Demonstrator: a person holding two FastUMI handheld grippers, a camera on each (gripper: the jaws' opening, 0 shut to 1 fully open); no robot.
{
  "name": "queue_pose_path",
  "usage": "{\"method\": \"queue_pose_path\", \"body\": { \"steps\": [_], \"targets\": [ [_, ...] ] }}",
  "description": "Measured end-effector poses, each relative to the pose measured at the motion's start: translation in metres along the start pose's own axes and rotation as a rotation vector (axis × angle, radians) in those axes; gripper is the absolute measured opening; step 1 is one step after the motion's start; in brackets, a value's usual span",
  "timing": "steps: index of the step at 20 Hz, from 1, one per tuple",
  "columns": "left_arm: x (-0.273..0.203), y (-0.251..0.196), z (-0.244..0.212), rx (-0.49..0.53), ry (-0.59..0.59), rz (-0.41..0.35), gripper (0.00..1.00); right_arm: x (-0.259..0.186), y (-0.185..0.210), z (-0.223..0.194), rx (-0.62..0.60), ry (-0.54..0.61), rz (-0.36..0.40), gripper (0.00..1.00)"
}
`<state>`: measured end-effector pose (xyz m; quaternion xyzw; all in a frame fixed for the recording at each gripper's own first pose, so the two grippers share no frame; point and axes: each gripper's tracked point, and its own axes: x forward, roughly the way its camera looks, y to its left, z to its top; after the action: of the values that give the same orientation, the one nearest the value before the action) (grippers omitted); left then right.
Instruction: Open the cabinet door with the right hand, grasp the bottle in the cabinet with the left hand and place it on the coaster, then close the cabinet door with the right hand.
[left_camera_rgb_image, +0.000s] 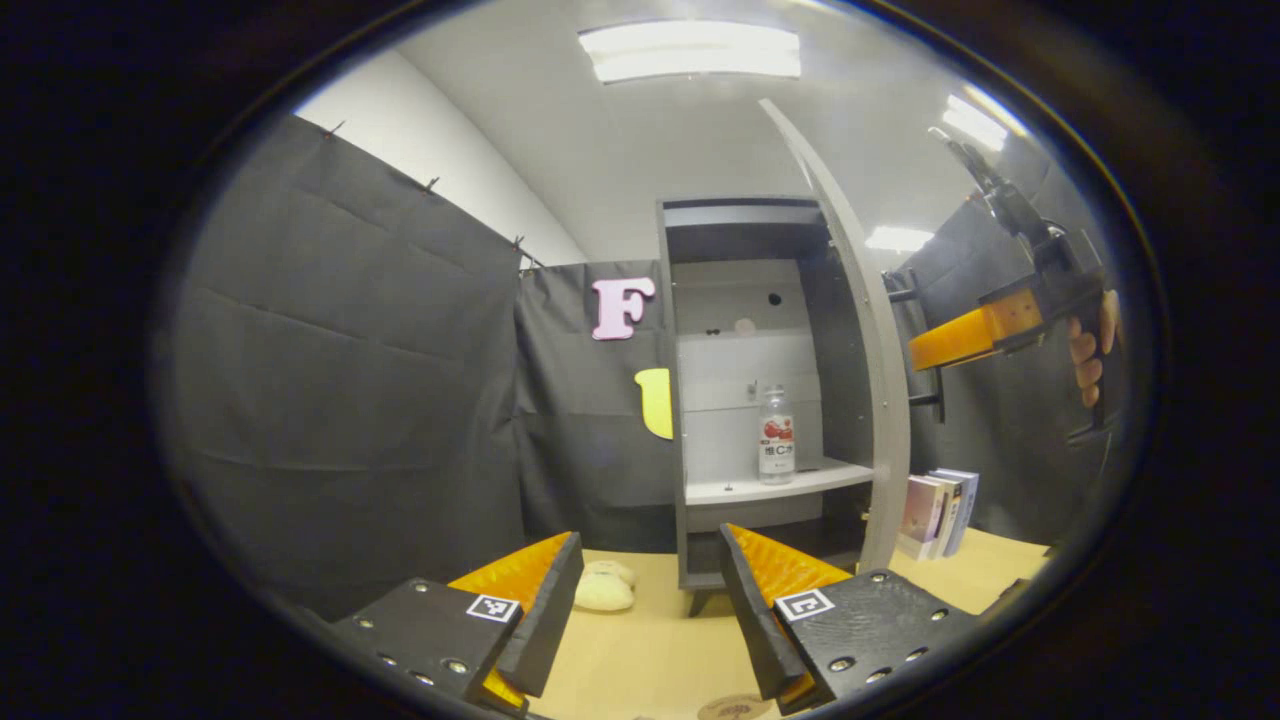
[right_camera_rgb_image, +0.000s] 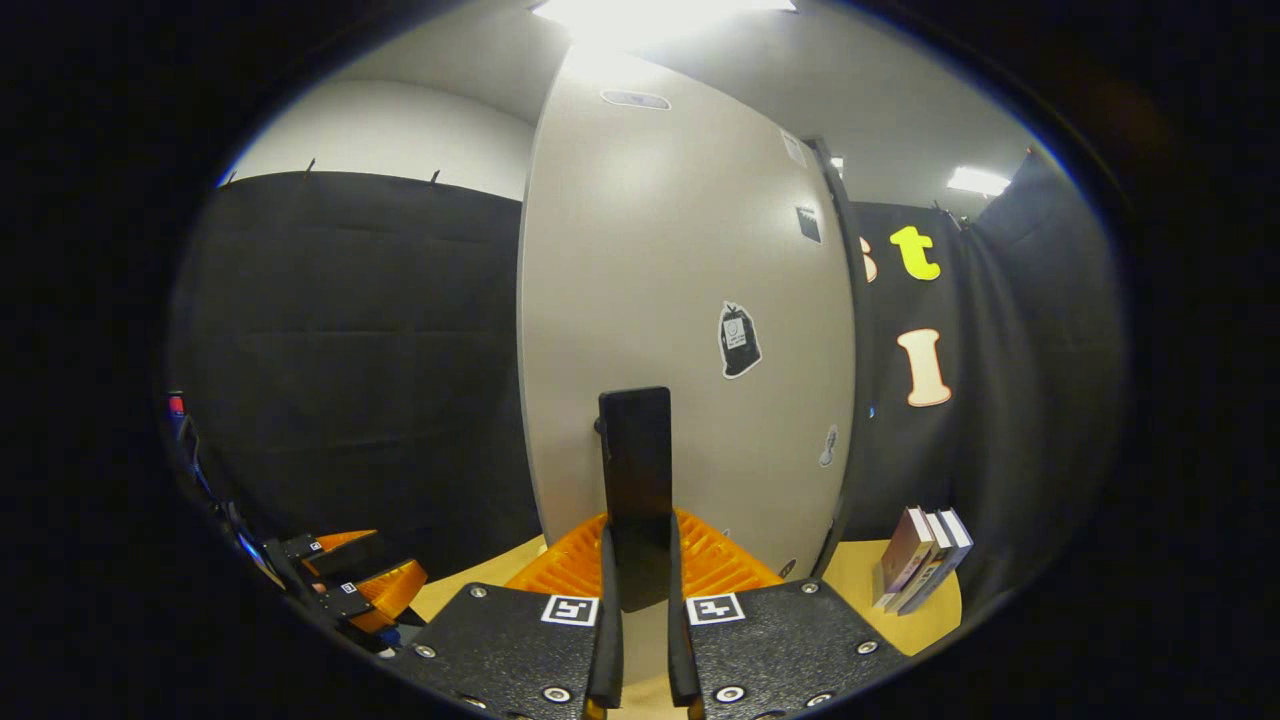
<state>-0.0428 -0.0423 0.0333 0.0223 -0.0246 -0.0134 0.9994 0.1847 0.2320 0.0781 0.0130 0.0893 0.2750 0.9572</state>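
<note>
The grey cabinet (left_camera_rgb_image: 745, 360) stands open in the left gripper view, its door (left_camera_rgb_image: 860, 330) swung out to the right. A clear bottle (left_camera_rgb_image: 776, 436) with a red-and-white label stands upright on the lower shelf (left_camera_rgb_image: 760, 486). My left gripper (left_camera_rgb_image: 648, 600) is open, well short of the cabinet, low over the wooden table. A round coaster (left_camera_rgb_image: 735, 708) peeks in at the bottom edge. In the right gripper view my right gripper (right_camera_rgb_image: 640, 585) is shut on the door's black handle (right_camera_rgb_image: 636, 470), against the pale door face (right_camera_rgb_image: 680, 300). That right gripper (left_camera_rgb_image: 985, 335) and a hand also show beside the door.
A few books (left_camera_rgb_image: 938, 512) stand on the table right of the cabinet, also books (right_camera_rgb_image: 920, 558) in the right gripper view. Two pale round objects (left_camera_rgb_image: 605, 590) lie on the table left of the cabinet's foot. Black cloth walls close in all round.
</note>
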Motion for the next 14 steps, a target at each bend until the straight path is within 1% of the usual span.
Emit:
{"method": "queue_pose_path", "body": {
  "steps": [8, 13, 14],
  "targets": [
    [0.003, -0.05, 0.007, -0.031, -0.008, -0.092, 0.77, -0.018, -0.019, 0.002, 0.014, 0.005, -0.087, 0.17],
    [-0.001, -0.066, 0.008, -0.031, -0.003, -0.114, 0.77, -0.023, -0.028, 0.003, 0.038, -0.007, -0.128, 0.16],
    [-0.001, -0.068, 0.007, -0.032, -0.001, -0.115, 0.8, -0.025, -0.031, 0.003, 0.039, -0.01, -0.137, 0.16]
  ]
}}
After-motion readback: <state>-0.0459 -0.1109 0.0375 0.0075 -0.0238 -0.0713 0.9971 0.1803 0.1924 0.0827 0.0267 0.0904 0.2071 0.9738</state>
